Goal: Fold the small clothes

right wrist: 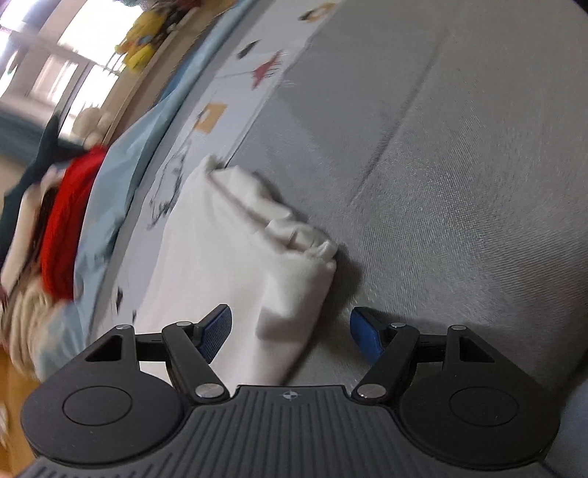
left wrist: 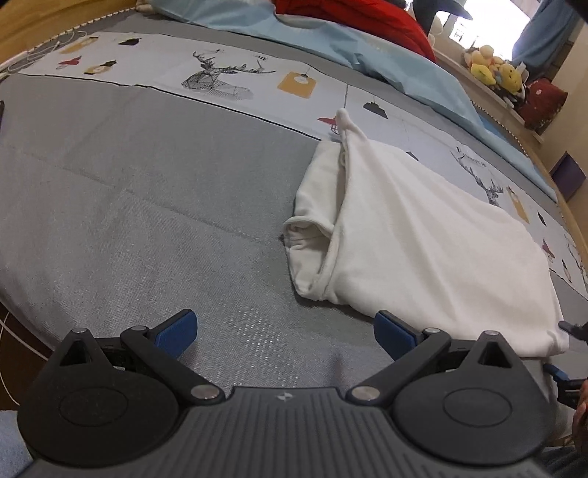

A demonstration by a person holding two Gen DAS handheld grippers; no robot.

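On the grey bedspread (left wrist: 147, 206) a white garment (left wrist: 422, 235) lies partly folded, its far corner reaching onto the printed strip (left wrist: 235, 79) and its near hem just ahead of the left gripper (left wrist: 284, 336). Both the left gripper and the right gripper (right wrist: 290, 336) stand wide open, holding nothing, the right one straddling the garment's near edge. Bare grey cloth stretches wide to the left of the garment, while a blue quilt (left wrist: 367, 44) and red fabric (left wrist: 352, 18) bound the far side.

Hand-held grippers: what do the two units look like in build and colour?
Both match. The left hand-held gripper and right hand-held gripper have a dark grey ribbed body with a small compass-like mark, black linkage arms on silver pivot pins, round black side discs, and blue fingertip pads. No cables or sleeves show.
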